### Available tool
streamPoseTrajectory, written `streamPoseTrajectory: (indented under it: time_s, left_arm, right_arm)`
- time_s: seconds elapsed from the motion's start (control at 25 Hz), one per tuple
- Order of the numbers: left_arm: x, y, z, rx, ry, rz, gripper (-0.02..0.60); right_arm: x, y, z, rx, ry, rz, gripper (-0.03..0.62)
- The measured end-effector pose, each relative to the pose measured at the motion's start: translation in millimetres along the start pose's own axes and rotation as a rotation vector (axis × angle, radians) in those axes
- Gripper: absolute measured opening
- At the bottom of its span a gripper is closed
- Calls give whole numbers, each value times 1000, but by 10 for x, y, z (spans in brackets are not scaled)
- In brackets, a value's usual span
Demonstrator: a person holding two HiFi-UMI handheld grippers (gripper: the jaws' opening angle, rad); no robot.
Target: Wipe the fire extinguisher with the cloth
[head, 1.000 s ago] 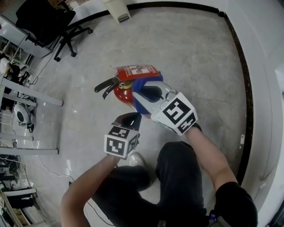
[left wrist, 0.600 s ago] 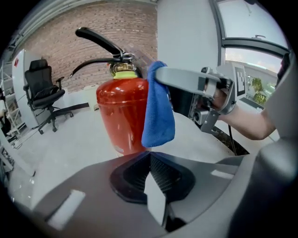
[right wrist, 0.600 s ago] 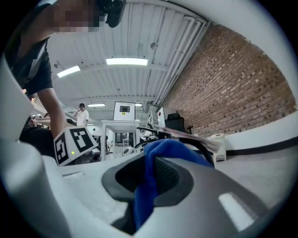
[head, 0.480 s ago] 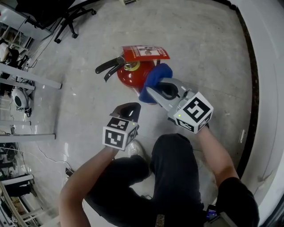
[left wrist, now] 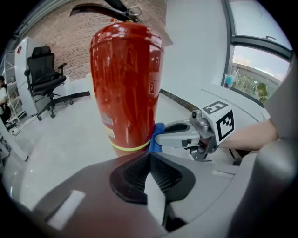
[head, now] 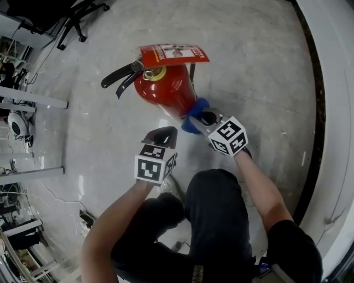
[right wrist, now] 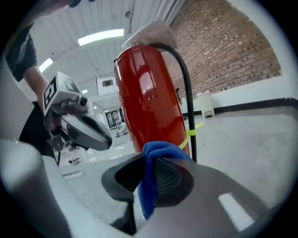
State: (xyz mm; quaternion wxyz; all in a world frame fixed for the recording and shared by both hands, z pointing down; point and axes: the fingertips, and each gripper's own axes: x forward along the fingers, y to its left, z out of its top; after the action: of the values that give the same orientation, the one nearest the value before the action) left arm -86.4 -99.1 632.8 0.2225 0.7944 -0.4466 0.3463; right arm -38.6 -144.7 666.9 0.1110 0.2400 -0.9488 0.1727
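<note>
A red fire extinguisher (head: 165, 87) stands upright on the floor, with a black handle (head: 119, 77) and a red-and-white tag (head: 172, 53) at its top. My right gripper (head: 194, 118) is shut on a blue cloth (head: 193, 113) and presses it against the cylinder's lower side. In the right gripper view the cloth (right wrist: 153, 174) is pinched between the jaws, right in front of the red body (right wrist: 149, 100) and its black hose (right wrist: 186, 93). My left gripper (head: 162, 136) is shut and empty, hanging just short of the extinguisher (left wrist: 125, 83).
The floor is pale concrete (head: 249, 61). An office chair (head: 77, 14) stands at the far left, and desk legs and cables (head: 22, 110) run along the left edge. A dark skirting line (head: 315, 110) marks the wall at the right. The person's knees (head: 215, 210) are below the grippers.
My right gripper has slid the blue cloth down the extinguisher, from near its top to its lower side. The left gripper has sunk a little. The head view now looks more steeply down.
</note>
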Motion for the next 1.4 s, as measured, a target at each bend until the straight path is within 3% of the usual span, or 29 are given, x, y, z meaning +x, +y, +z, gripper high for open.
streamPoseTrajectory:
  time_s: [0.12,0.32,0.8,1.04,1.16,1.4]
  left_arm:
    - [66,-19,-109,-32,17,-6,8]
    - [60,-110,-157,-22,20,-28,8]
    - [108,-62,-305,-59,41,-10,8]
    - [-107,108,-265,40,70,11,8]
    - [-240,223,-140,68,56,17,8]
    - [-503,477,82,107,12,59,8]
  right_arm:
    - [-35,-44,-6,24,-46,14,49]
    - [-26,-40,-37,28,-52,16,49]
    - [447,-165,-1119,25,299,-16,49]
    - [583,-262,-1530,32,498,-60,49]
    - [539,-218,-1476,13,531,-47,49]
    - [440,268,-770,-29,413,87,49]
